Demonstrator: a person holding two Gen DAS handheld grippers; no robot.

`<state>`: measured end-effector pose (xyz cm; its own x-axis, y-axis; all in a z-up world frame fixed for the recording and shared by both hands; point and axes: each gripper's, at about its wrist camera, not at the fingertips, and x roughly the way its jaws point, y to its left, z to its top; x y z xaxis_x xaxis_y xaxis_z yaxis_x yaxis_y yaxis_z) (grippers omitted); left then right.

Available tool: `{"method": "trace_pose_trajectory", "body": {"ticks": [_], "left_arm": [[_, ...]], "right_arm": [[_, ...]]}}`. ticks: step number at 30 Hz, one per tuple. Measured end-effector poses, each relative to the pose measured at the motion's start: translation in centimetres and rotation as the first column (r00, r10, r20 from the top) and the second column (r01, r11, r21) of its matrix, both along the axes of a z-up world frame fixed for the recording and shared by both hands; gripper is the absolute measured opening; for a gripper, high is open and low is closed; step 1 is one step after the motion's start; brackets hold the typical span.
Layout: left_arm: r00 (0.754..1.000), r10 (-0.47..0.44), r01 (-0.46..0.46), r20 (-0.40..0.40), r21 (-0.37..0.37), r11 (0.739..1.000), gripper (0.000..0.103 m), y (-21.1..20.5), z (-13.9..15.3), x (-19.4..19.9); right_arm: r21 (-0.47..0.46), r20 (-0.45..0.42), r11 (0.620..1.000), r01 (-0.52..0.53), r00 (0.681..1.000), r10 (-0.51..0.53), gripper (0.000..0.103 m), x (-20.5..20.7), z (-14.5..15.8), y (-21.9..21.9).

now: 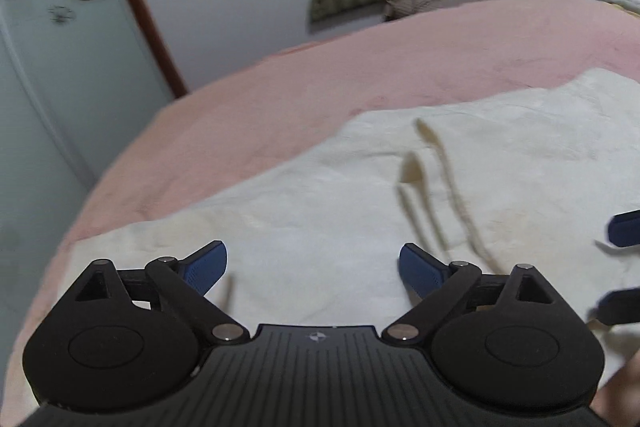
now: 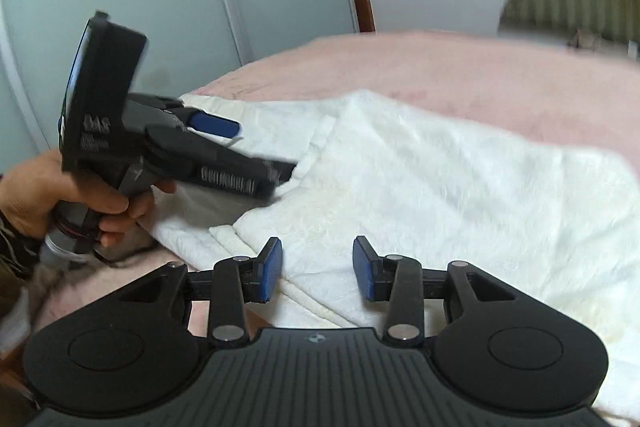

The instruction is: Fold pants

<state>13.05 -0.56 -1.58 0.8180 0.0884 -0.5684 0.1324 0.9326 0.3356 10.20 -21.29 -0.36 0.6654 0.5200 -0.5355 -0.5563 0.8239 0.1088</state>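
Plainly both sets of jaws are parted and hold nothing. The left gripper (image 1: pixel 313 269) has its blue pads spread wide above the pants (image 1: pixel 360 195), cream cloth that lies flat on the pink bed (image 1: pixel 248 99), with a drawstring (image 1: pixel 436 187) trailing just ahead of the right-hand pad. The right gripper (image 2: pixel 317 267) is open more narrowly, and a folded edge of the pants (image 2: pixel 400 179) runs between and under its pads. In the right wrist view the left gripper (image 2: pixel 240 147) sits over the pants' near corner, in the person's hand (image 2: pixel 60 199).

The risk, as I judge it, is pinching only the top layer of cloth, or catching the drawstring instead; either would drag the fold askew. Motion blur suggests quick movement, which could rumple the cloth.
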Motion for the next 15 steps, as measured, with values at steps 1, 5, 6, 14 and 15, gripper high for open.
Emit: {"method": "trace_pose_trajectory", "body": {"ticks": [1,5,6,14,15], "left_arm": [[1.0,0.028,-0.028,0.006,-0.031,0.999,0.095,0.6,0.4,-0.1],[0.998,0.047,-0.055,-0.032,-0.299,0.953,0.095,3.5,3.0,-0.7],[0.998,0.037,-0.054,-0.052,-0.371,0.927,0.095,4.1,3.5,-0.9],[0.982,-0.092,-0.059,-0.167,-0.725,0.686,0.095,6.1,4.7,-1.3],[0.977,-0.115,-0.064,-0.181,-0.758,0.649,0.095,6.0,4.3,-1.2]], "right_arm": [[-0.033,0.05,0.999,-0.018,0.999,0.02,0.039,-0.6,0.3,0.7],[-0.166,0.162,0.984,-0.064,0.983,0.091,0.038,-2.3,0.5,3.3],[-0.196,0.164,0.978,-0.069,0.981,0.102,0.038,-2.2,0.2,3.8],[-0.435,0.273,0.9,0.007,0.954,0.125,0.034,-2.6,-1.9,6.8],[-0.454,0.274,0.891,0.004,0.952,0.135,0.029,-2.4,-2.2,6.8]]}}
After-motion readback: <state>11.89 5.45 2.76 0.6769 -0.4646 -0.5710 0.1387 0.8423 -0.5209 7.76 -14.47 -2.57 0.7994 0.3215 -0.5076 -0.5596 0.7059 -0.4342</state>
